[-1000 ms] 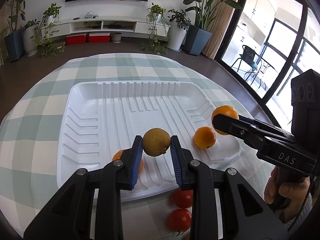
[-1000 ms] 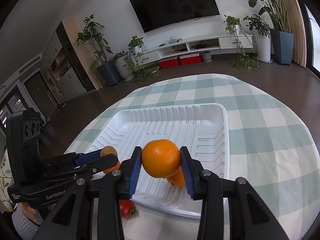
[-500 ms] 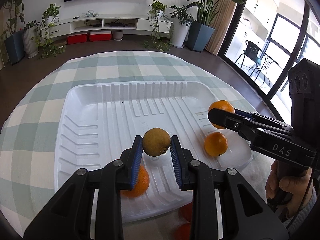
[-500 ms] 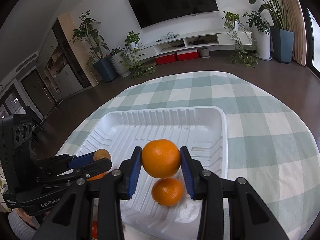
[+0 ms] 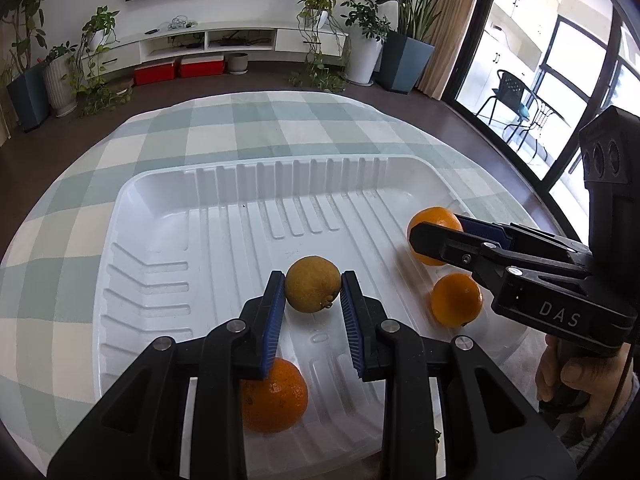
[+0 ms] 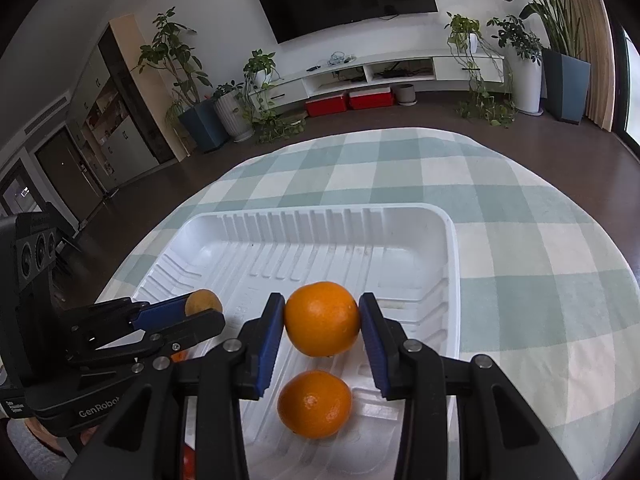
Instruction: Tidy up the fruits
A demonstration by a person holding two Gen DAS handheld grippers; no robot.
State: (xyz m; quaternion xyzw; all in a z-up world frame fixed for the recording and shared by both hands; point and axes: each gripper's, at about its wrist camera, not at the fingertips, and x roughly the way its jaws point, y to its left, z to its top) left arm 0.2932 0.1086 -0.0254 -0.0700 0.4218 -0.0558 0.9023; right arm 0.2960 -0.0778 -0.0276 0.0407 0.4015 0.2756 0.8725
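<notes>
Pinching a dull yellow-brown fruit (image 5: 313, 284) between the blue pads, my left gripper (image 5: 313, 300) has its fingers (image 5: 275, 312) drawn in close on both sides of it, low and centre in the left wrist view. My right gripper (image 6: 322, 322) does the same with an orange (image 6: 322, 318): its fingers (image 6: 269, 332) press the round sides, low and centre in the right wrist view. Both tools tilt downward over the white tray (image 5: 168, 216), and each held fruit hangs above the ribbed floor; I cannot tell whether either touches it.

In the left wrist view my right gripper reaches in from the right edge of the frame, and my right hand (image 5: 576, 380) wraps its handle at the lower right. In the right wrist view my left gripper comes in from the left edge, the brownish fruit peeking past its tip.

The brownish fruit has rough, matte skin with a small stem nub toward the lower right. The held orange is bright and smooth. Two more oranges lie in the tray: one (image 5: 456, 300) just below my right fingers, another (image 5: 276, 398) partly hidden under my left fingers at the bottom of the frame. The tray sits on a table with a green-and-cream checked cloth (image 6: 520, 248).
</notes>
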